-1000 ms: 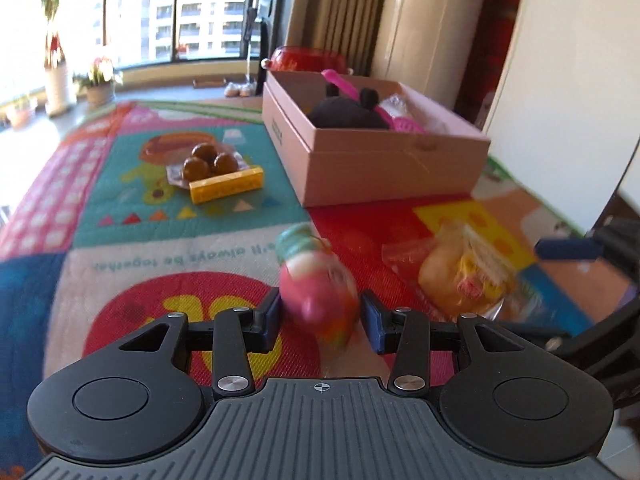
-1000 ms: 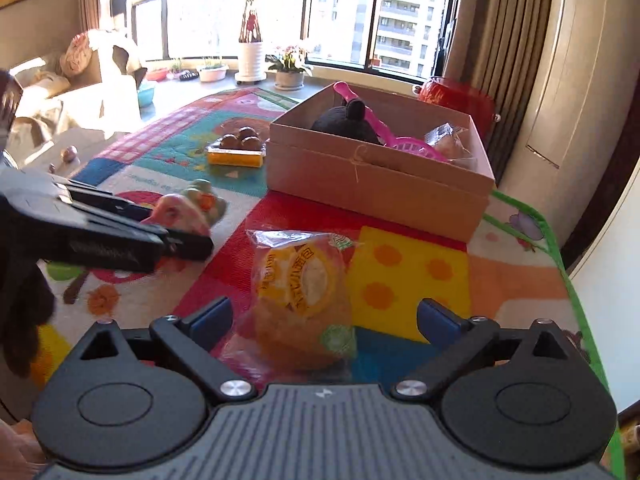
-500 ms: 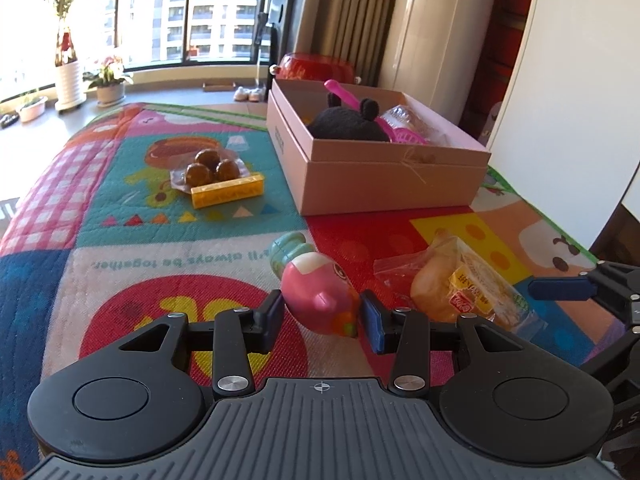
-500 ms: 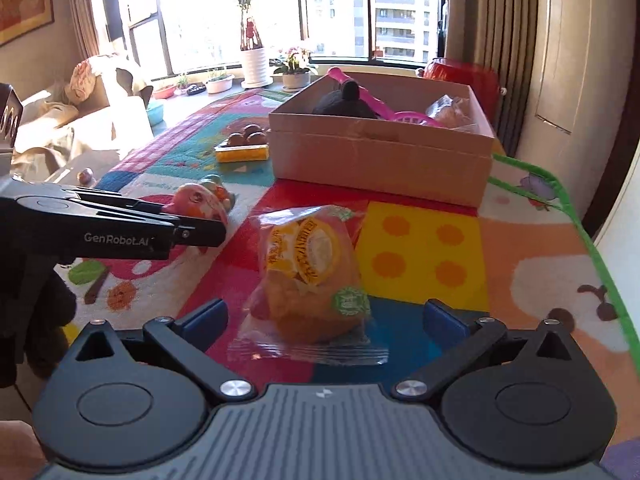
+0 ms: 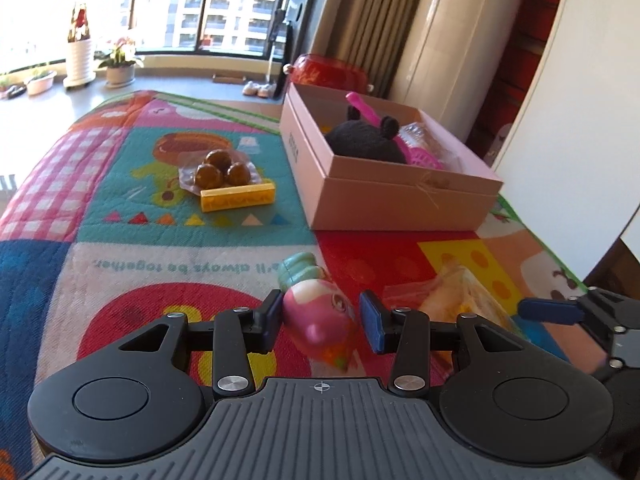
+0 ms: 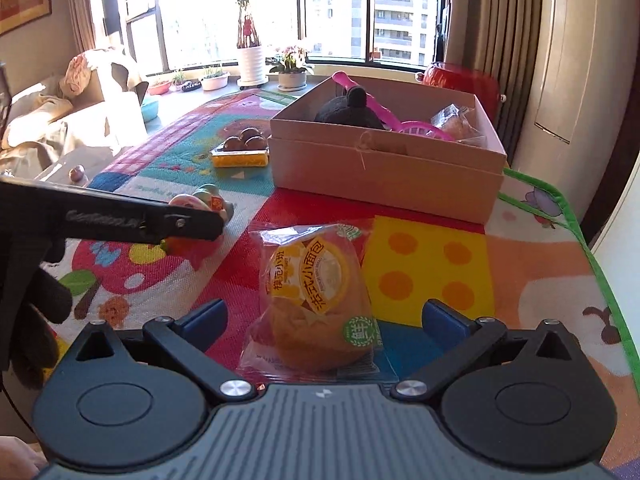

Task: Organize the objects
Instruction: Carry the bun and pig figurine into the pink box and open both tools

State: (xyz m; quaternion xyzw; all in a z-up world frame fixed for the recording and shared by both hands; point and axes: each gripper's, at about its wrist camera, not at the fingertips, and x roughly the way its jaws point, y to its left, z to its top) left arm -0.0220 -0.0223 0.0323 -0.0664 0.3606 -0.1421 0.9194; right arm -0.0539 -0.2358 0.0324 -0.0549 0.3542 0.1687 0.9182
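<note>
A pink toy figure with a green cap (image 5: 316, 312) sits between the pads of my left gripper (image 5: 320, 316), which is shut on it low over the play mat (image 5: 168, 224). The right wrist view shows the same toy (image 6: 192, 208) behind the left gripper's finger (image 6: 180, 224). A wrapped bread packet (image 6: 316, 300) lies on the mat between the fingers of my right gripper (image 6: 322, 312). That gripper is open, its pads well clear of the packet on both sides. The cardboard box (image 5: 392, 200) stands beyond, holding a black plush (image 5: 364, 142) and pink plastic items.
A bag of brown balls (image 5: 218, 170) and a yellow block (image 5: 238, 198) lie on the mat left of the box. A red pot (image 5: 328, 74) stands behind it. The mat's green edge (image 6: 580, 232) runs along the right, beside a white wall panel. A gloved hand (image 6: 36, 308) holds the left gripper.
The toy was blurred in the left gripper a second ago and now sits still and sharp between the pads. Both views have rolled slightly. The bread packet stays between the open right fingers.
</note>
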